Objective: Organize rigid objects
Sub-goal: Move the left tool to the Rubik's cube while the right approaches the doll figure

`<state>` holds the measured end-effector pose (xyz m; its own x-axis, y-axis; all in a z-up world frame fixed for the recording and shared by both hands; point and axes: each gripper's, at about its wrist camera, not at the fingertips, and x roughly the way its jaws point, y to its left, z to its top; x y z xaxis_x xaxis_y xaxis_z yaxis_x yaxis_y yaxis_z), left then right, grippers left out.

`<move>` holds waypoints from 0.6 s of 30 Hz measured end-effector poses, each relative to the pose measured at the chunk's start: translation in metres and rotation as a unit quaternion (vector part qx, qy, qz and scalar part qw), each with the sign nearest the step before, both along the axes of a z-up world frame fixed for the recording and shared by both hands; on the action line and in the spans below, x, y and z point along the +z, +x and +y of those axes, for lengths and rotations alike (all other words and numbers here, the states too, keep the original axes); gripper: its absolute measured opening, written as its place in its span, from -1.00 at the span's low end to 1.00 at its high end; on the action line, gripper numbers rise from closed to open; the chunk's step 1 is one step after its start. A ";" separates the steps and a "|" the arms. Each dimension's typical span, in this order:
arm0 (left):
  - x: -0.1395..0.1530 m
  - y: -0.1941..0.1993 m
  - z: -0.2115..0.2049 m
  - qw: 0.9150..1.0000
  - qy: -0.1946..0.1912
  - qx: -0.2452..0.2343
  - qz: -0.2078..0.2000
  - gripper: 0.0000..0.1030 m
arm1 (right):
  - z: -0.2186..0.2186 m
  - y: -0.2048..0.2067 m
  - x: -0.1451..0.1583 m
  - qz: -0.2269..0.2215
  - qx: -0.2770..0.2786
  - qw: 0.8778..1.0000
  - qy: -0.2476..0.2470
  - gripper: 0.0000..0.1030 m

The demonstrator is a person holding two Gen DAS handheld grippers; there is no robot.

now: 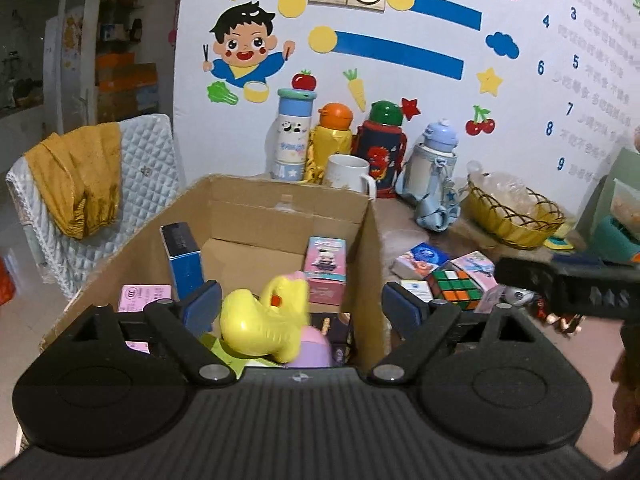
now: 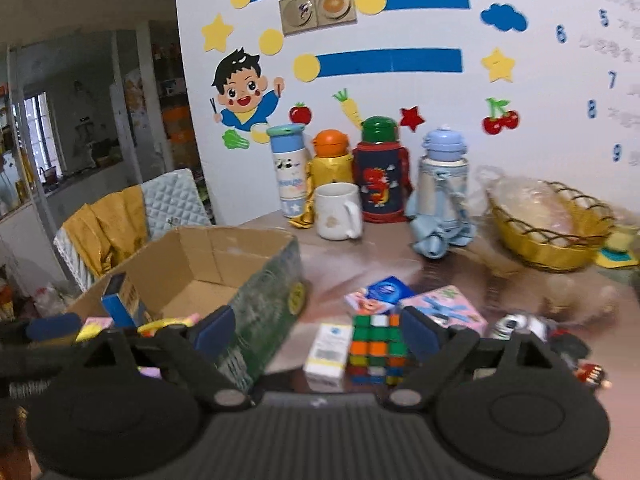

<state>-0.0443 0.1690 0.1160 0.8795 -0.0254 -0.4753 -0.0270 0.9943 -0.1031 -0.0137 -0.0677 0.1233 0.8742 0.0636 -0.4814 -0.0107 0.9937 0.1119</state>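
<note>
My left gripper [image 1: 303,306] stands open over the open cardboard box [image 1: 256,208]. A yellow duck-like toy [image 1: 264,320] lies between its jaws, with a gap to the right pad. The box also holds an upright blue carton [image 1: 182,260], a pink figure box [image 1: 324,268] and a flat pink box [image 1: 144,296]. My right gripper [image 2: 316,332] is open low over the table, right of the box [image 2: 272,280]. A Rubik's cube [image 2: 376,350] and a small white box [image 2: 326,350] lie between its jaws, untouched. Pink and blue small boxes [image 2: 440,308] lie just behind the cube.
Several children's water bottles [image 2: 380,172] and a white mug [image 2: 338,210] stand along the wall. A yellow wire basket [image 2: 548,232] sits at the right, small toys [image 2: 516,324] near it. A quilted chair with a yellow cloth [image 1: 80,176] stands left of the box.
</note>
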 end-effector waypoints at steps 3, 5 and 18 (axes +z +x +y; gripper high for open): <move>0.000 -0.001 -0.003 1.000 0.004 -0.003 -0.001 1.00 | -0.006 -0.017 -0.001 -0.002 -0.008 1.000 -0.008 0.78; 0.000 -0.002 -0.003 1.000 0.002 -0.004 0.000 1.00 | -0.009 -0.027 -0.003 -0.002 -0.015 1.000 -0.013 0.79; -0.004 -0.003 -0.005 1.000 0.021 -0.017 0.006 1.00 | -0.012 -0.056 -0.006 -0.026 -0.038 0.998 -0.040 0.80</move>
